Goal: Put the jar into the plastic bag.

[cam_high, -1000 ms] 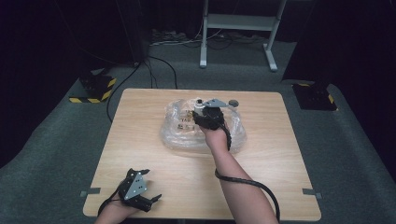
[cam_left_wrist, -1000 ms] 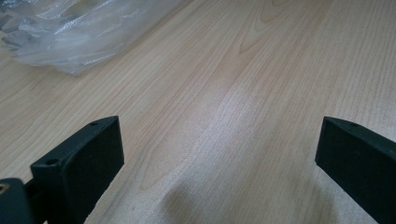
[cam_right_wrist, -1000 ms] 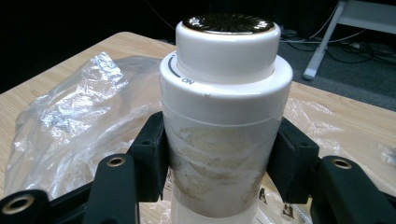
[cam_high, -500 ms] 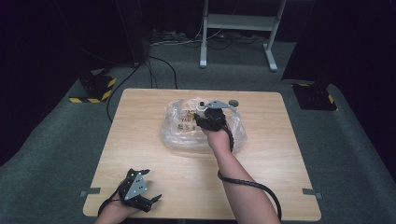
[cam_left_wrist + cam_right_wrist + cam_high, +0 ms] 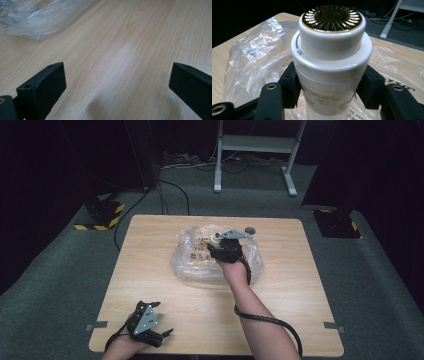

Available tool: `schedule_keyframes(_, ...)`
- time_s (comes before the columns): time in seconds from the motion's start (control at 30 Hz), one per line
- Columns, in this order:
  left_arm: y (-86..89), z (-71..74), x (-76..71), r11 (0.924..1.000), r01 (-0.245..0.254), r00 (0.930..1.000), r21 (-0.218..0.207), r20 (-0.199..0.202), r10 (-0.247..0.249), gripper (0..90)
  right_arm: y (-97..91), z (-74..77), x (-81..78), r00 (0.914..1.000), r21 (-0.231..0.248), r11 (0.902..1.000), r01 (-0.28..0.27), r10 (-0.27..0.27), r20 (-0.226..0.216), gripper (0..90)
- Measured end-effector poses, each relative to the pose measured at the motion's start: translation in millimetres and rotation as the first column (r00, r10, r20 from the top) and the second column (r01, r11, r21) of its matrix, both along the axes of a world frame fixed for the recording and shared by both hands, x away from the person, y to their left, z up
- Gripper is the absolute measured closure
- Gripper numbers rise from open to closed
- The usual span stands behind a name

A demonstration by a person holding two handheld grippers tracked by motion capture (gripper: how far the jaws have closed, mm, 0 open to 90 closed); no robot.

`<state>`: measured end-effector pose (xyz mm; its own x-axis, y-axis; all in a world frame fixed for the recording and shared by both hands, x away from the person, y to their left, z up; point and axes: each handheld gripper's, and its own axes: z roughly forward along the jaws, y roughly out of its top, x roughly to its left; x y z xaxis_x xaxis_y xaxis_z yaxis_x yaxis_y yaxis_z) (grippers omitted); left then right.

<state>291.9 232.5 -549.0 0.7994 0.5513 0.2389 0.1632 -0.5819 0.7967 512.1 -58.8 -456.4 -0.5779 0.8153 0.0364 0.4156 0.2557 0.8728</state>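
— What is seen on the wooden tabletop [image 5: 150,270]?
— A crumpled clear plastic bag [image 5: 192,265] is laid at the middle of its far half, with printed paper seen inside.
— And the white cylindrical device [image 5: 331,62]?
— It is held upright above the bag, marked "ON" on its collar and topped by a gold slotted disc. It is clamped between the pads of the right hand-held gripper [image 5: 331,87], whose jaws have just been opening slightly.
— The left hand-held gripper [image 5: 116,85]?
— It is rested at the near left corner, well apart from the bag, jaws spread wide with nothing between them.
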Motion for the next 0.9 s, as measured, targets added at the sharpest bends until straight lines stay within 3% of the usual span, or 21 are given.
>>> schedule_keyframes(0.57, -0.5, -0.2, 0.3, 1.0, 0.001, 1.0, 0.002, -0.004, -0.001, 1.4, -1.1, 9.6, -5.4, 0.9992, 0.064, 0.9977, -0.022, 0.02, 0.034, 19.0)
schedule_keyframes(0.73, -0.6, -0.2, 0.2, 1.0, 0.002, 1.0, 0.005, -0.003, -0.002, 1.4, -2.2, 15.0, -9.2, 0.9982, 0.083, 0.9962, -0.026, 0.021, 0.055, 4.6)
schedule_keyframes(0.9, -0.6, -0.2, 0.2, 1.0, 0.002, 1.0, 0.005, -0.003, -0.002, 1.4, -5.1, 18.4, -11.7, 0.9972, 0.102, 0.9945, -0.021, 0.014, 0.073, 2.2)
